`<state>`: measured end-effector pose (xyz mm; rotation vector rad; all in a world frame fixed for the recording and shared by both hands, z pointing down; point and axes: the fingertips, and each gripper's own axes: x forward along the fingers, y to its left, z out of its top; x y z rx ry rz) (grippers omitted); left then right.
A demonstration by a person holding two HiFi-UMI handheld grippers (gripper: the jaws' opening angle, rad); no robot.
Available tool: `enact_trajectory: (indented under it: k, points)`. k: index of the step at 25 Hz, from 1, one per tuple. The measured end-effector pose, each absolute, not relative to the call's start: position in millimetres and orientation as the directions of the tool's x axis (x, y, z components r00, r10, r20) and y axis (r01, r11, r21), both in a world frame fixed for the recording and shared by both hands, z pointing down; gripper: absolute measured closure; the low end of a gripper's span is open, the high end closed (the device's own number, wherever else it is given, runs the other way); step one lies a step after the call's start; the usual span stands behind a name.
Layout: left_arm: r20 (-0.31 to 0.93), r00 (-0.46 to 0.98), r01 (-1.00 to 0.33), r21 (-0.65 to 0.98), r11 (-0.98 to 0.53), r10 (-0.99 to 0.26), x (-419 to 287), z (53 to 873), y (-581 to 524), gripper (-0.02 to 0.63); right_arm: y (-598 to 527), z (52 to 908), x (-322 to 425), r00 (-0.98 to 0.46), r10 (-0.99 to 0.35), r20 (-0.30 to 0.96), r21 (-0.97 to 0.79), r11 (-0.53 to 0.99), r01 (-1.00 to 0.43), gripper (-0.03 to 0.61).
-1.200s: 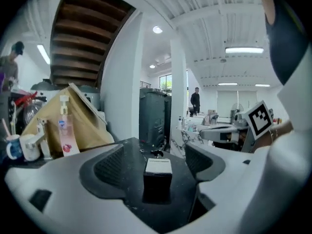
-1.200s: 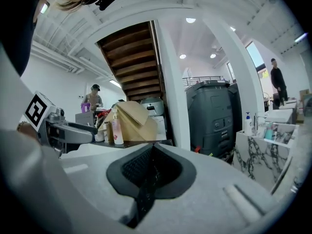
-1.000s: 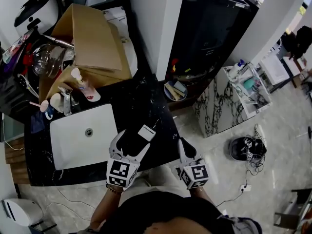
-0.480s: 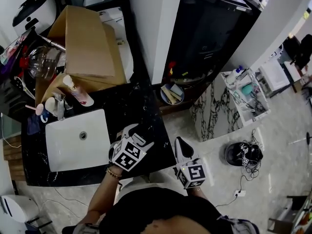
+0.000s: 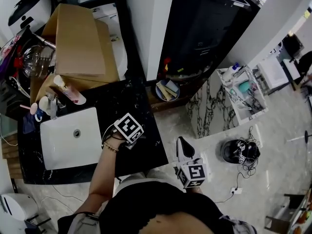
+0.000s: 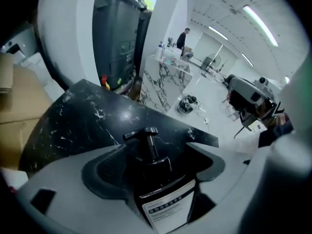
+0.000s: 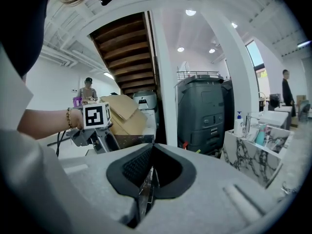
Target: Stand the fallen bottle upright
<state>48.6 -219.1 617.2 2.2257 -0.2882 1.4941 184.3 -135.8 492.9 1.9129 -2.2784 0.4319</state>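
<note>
The bottle is dark, with a black pump head and a white label. It sits between the jaws of my left gripper, which is shut on its body. In the head view the left gripper points steeply down over the black marble countertop, just right of the sink. Its marker cube hides the bottle there. My right gripper hangs off the counter's front right corner, over the floor. Its jaws are shut with nothing between them. From the right gripper view the left gripper shows at the left.
A white sink is set into the counter's left half, with a faucet and a pinkish pump bottle lying behind it. Cardboard boxes stand at the back. A dark cabinet rises at the right.
My left gripper has moved from the counter's front edge further in over the counter and tipped from near level to steeply down, with the bottle in it. The right gripper has shifted a little.
</note>
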Motion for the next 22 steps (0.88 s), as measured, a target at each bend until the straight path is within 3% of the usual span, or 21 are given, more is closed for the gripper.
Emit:
enact_trajectory:
  k: [3, 7, 10, 15, 17, 22]
  points:
    - [0.931, 0.298, -0.385, 0.319, -0.866, 0.21, 48, 629, -210, 0.241, -129, 494, 194, -0.157, -0.945, 0.288, -0.137, 0.122, -0.983, 0.574]
    - [0.955, 0.174, -0.403, 0.293, -0.867, 0.241, 43, 640, -218, 0.241, -124, 494, 204, -0.136, -0.948, 0.288, -0.141, 0.098, -0.985, 0.575]
    - [0.966, 0.117, -0.427, 0.258, -0.867, 0.23, 42, 643, -225, 0.323, -118, 497, 211, -0.122, -0.947, 0.296, -0.146, 0.081, -0.986, 0.574]
    - [0.967, 0.139, -0.453, 0.255, -0.854, 0.214, 43, 642, -226, 0.343, -117, 499, 212, -0.121, -0.95, 0.289, -0.157, 0.078, -0.985, 0.575]
    - [0.959, 0.19, -0.456, 0.277, -0.846, 0.212, 47, 640, -224, 0.417, -119, 497, 210, -0.132, -0.95, 0.282, -0.158, 0.089, -0.983, 0.575]
    - [0.96, 0.208, -0.424, 0.261, -0.867, 0.187, 45, 634, -218, 0.423, -123, 496, 203, -0.165, -0.948, 0.272, -0.151, 0.128, -0.98, 0.575]
